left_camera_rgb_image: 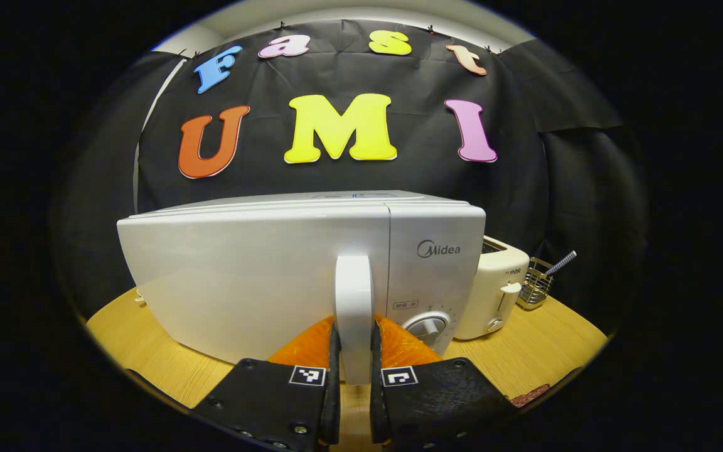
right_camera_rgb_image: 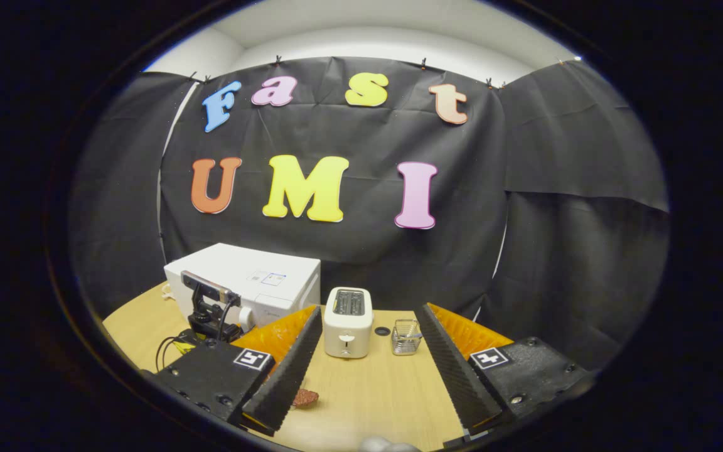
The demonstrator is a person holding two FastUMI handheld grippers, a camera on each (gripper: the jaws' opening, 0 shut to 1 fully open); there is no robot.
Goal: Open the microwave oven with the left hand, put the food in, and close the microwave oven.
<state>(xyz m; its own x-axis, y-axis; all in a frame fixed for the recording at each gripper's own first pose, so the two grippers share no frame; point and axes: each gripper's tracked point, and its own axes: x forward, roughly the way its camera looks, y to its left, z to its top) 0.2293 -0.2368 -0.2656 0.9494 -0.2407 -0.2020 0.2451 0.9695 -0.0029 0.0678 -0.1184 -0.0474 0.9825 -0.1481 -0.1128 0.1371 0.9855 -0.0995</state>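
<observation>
The microwave [left_camera_rgb_image: 261, 276] handle [left_camera_rgb_image: 353, 314] was clamped by the left tool [left_camera_rgb_image: 354, 376] for opening the door, while the right tool [right_camera_rgb_image: 361, 370] was held wide near the food [right_camera_rgb_image: 305, 397].

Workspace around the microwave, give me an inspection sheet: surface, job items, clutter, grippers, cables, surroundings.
Surface: wooden table, pale, round-edged.
Job's things: white microwave, door shut or nearly so, with its vertical door handle facing the left gripper view; a reddish-brown piece of food lying on the table in front of the right gripper.
Clutter: white toaster to the right of the microwave; small wire basket beside the toaster; a dark round item between them, too small to identify.
Grippers: left gripper jaws closed on the door handle; right gripper jaws wide apart, holding nothing.
Cables: black cables looped by the left gripper's camera.
Surroundings: black cloth wall behind the table.
</observation>
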